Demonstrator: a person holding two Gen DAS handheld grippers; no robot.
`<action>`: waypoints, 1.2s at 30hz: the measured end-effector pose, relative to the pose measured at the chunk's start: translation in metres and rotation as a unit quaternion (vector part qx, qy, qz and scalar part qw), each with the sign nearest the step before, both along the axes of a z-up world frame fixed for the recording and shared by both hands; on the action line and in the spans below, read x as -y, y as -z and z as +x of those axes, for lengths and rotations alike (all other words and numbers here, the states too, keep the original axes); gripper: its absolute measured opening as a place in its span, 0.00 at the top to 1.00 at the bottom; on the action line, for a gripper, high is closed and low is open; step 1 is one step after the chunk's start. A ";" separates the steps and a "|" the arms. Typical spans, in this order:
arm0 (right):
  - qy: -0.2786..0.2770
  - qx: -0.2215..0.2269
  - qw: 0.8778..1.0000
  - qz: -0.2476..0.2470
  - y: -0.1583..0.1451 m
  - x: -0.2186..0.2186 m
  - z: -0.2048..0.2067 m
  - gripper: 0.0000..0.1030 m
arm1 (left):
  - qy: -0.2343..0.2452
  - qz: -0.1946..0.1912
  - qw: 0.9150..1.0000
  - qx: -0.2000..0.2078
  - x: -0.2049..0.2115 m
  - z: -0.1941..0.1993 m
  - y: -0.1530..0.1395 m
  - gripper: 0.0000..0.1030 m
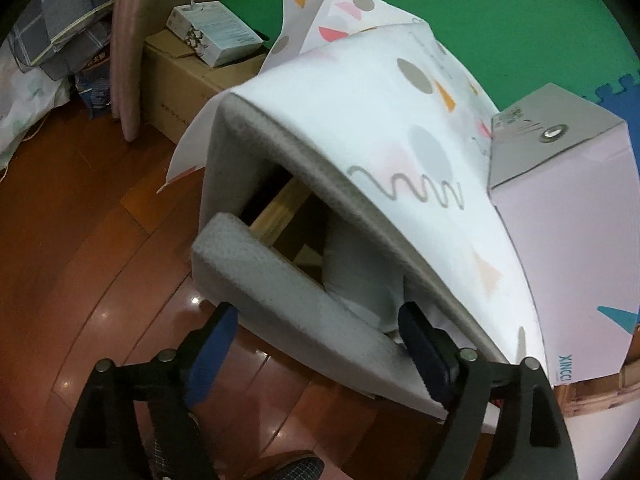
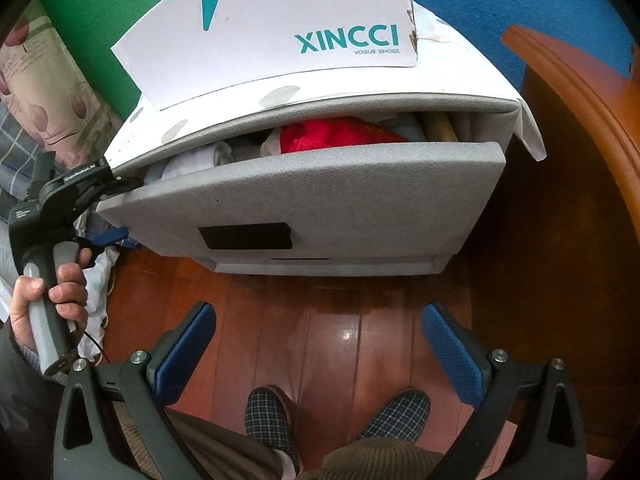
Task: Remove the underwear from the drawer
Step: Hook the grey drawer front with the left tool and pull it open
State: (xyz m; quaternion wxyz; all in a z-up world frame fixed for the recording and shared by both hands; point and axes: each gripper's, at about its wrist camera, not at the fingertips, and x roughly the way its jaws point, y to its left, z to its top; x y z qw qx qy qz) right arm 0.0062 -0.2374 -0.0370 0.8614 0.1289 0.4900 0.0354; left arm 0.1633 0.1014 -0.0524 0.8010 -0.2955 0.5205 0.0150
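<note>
Straddling the grey felt drawer front (image 1: 256, 280), my left claw (image 1: 316, 344) is released, one blue pad outside, one inside beside pale folded underwear (image 1: 352, 280). Only the right view shows red cloth (image 2: 336, 134) among the clothes. My right claw (image 2: 316, 352) hangs released over bare wooden floor (image 2: 340, 312), well clear.

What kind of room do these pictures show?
Most likely a bedroom or a home storage corner. A grey fabric drawer stands partly open with folded clothes inside, a shoe box lies on top of the unit, and bedding is piled on a wooden floor.
</note>
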 end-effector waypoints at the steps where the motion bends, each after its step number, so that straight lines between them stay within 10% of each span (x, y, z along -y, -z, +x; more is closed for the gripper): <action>1: 0.000 0.000 1.000 0.000 0.000 0.000 0.000 0.01 | 0.003 0.002 1.000 0.000 0.002 -0.001 -0.001 0.14; 24: 0.004 0.062 0.998 -0.020 -0.024 0.005 -0.016 0.01 | 0.071 0.040 0.995 -0.057 -0.013 -0.095 -0.008 0.10; 36: -0.047 -0.010 0.998 -0.034 -0.046 0.014 -0.005 0.01 | 0.077 0.052 0.993 -0.067 -0.018 -0.137 -0.008 0.10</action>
